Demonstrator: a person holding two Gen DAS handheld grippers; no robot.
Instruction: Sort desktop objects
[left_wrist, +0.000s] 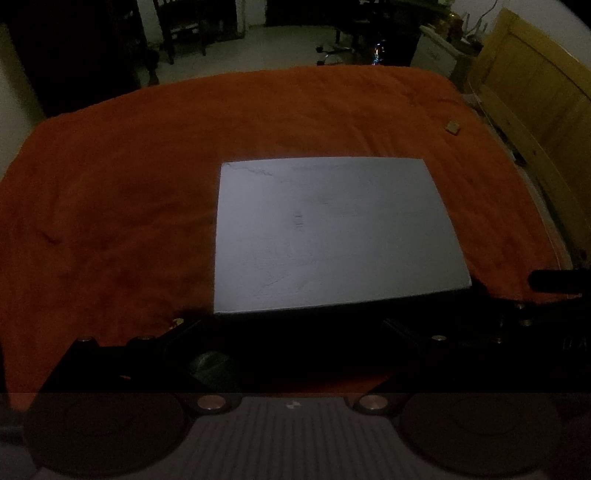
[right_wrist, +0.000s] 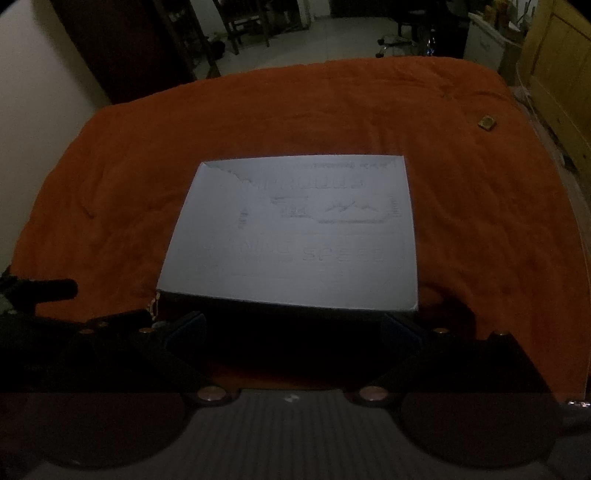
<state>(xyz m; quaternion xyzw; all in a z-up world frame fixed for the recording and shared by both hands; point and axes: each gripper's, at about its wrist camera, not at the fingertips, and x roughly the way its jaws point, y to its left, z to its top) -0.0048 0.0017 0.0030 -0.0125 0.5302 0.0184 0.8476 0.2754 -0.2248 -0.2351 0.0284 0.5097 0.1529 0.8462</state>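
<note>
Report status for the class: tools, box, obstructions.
Left tool open, right tool open. White box untouched on orange cloth. Small tan object far right, clear.

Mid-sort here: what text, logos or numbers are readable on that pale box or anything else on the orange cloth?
"SPEED" (upside down, faint): pale box lid, near half, right wrist view.
Word left of it: too blurred to read.
Large word across the far half: too blurred to read.
Mountain-like graphic and small side print: not legible.
Left wrist view: lid looks washed out, no text readable.
Small tan object on the orange cloth: too small to tell.
</note>
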